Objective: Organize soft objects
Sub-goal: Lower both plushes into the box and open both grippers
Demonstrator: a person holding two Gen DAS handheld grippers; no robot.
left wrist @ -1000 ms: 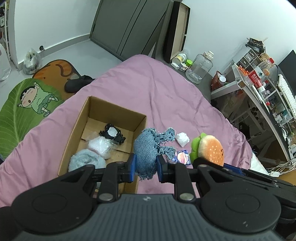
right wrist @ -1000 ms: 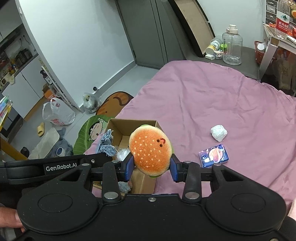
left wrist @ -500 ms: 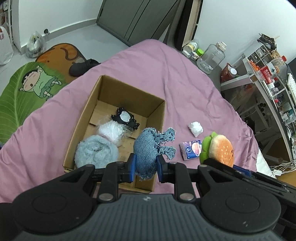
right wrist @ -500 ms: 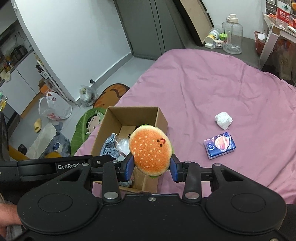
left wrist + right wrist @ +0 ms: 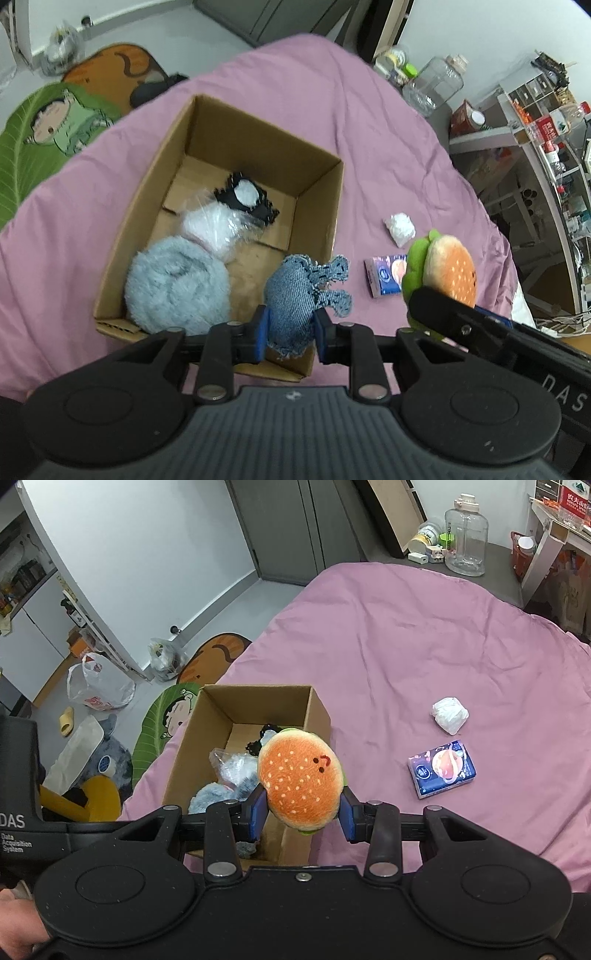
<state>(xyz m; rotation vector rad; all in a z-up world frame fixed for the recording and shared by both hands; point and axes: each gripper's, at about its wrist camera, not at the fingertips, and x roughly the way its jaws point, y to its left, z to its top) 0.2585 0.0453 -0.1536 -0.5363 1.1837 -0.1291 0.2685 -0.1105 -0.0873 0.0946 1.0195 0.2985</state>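
1. The left claw (image 5: 290, 334), jaws opening, has its pads pressing the denim toy (image 5: 295, 301) above the cardboard box (image 5: 258, 147).
2. The right claw (image 5: 302, 818) grips the burger plush (image 5: 299, 781) above the box's right wall.

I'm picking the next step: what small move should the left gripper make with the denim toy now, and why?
Probably let go. The left gripper has the denim toy over the cardboard box's near right corner, above bare floor beside the fluffy blue bundle; its jaws are just starting to open, so the toy should drop inside.
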